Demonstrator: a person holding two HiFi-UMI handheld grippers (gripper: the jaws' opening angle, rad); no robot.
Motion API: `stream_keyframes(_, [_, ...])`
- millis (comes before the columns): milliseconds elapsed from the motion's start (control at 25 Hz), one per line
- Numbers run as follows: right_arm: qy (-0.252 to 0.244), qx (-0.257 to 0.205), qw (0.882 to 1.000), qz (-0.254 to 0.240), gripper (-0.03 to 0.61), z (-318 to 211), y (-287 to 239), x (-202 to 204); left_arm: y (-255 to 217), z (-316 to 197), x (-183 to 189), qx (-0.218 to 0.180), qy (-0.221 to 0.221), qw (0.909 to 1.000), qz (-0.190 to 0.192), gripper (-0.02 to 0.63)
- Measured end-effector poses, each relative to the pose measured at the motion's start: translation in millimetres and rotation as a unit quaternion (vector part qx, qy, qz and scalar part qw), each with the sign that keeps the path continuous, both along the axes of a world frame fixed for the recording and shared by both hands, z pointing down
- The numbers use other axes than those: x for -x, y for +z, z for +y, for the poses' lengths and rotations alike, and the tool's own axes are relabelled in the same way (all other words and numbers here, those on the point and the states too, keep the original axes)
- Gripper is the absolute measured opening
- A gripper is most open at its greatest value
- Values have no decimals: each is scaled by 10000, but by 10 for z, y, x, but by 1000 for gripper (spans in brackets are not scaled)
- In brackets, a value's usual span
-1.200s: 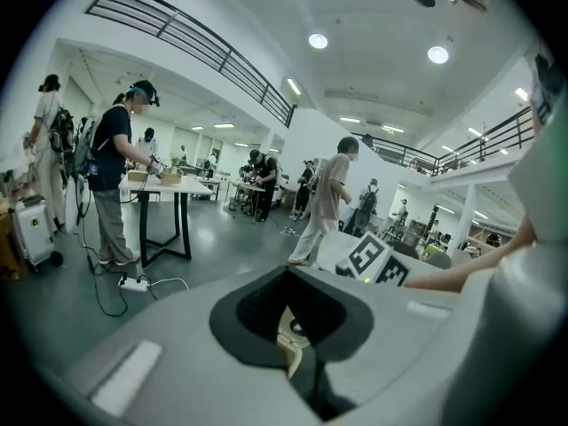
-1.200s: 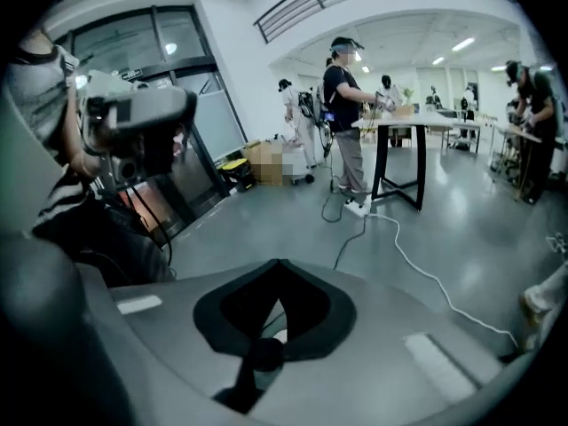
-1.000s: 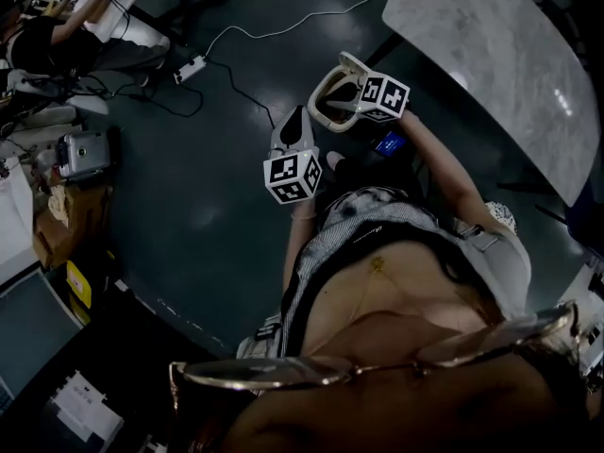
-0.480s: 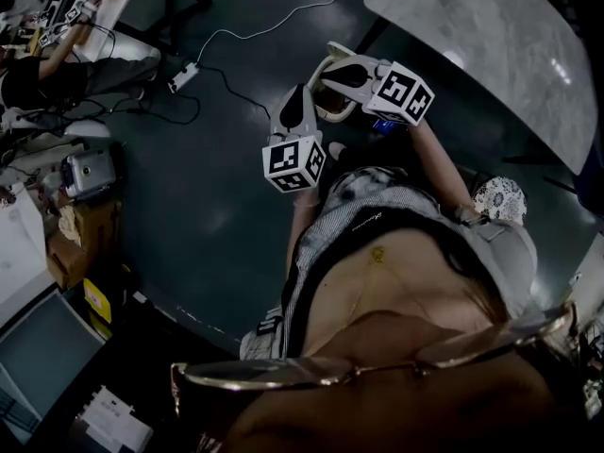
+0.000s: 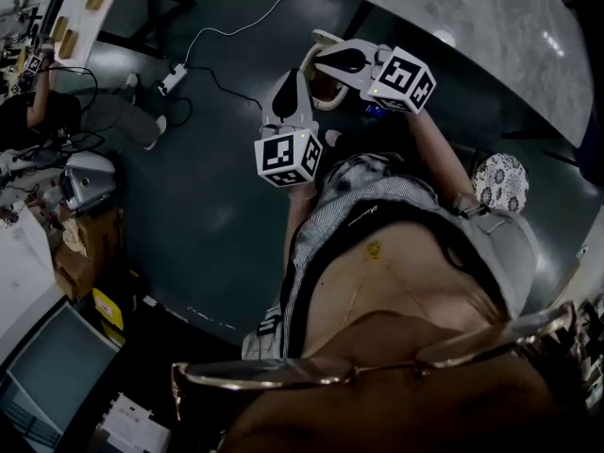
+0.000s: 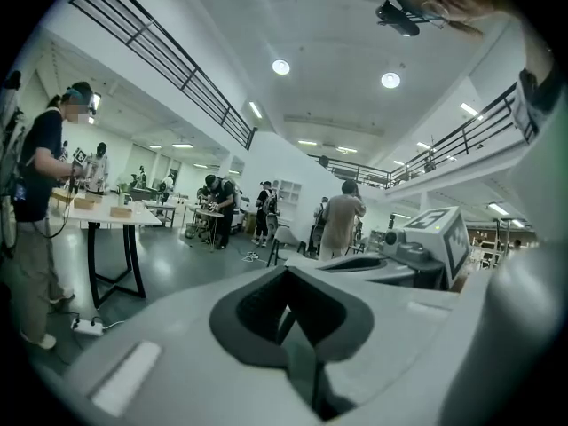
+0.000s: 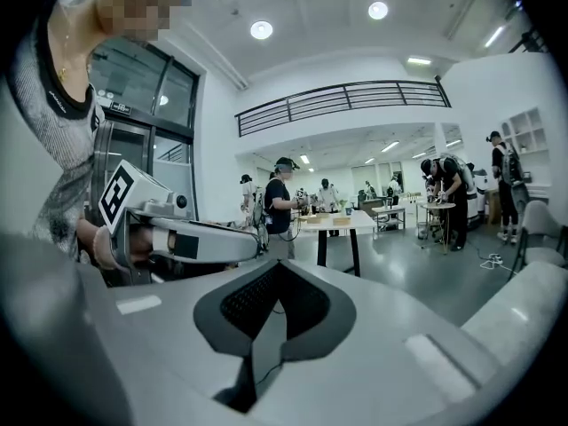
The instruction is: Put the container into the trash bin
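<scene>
Left gripper point(image 6: 286, 309) clenched, empty | right gripper point(image 7: 271, 304) clenched, empty | container: we see it in neither grip, probably inside the bin point(image 5: 321, 38) below, hidden | we judge both held level to clear the bin.

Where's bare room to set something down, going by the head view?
Free: the dark floor between the power strip with its cable, the left tongs and the clutter at the left; also the marble tabletop at upper right. Crowded: the left edge, with cardboard boxes, a grey device and cables.
</scene>
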State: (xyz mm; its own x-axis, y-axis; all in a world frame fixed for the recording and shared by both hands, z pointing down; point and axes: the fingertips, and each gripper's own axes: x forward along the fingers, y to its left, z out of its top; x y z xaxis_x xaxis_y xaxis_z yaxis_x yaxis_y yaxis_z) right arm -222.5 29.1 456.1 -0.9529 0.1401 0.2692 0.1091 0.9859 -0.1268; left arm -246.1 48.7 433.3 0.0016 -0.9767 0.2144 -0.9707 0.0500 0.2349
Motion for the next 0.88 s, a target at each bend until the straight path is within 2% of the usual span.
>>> stream_keyframes(880, [54,-9,10000,80,26,-32,-5,-160,18,-10,-191,71,161,9998,-46,0])
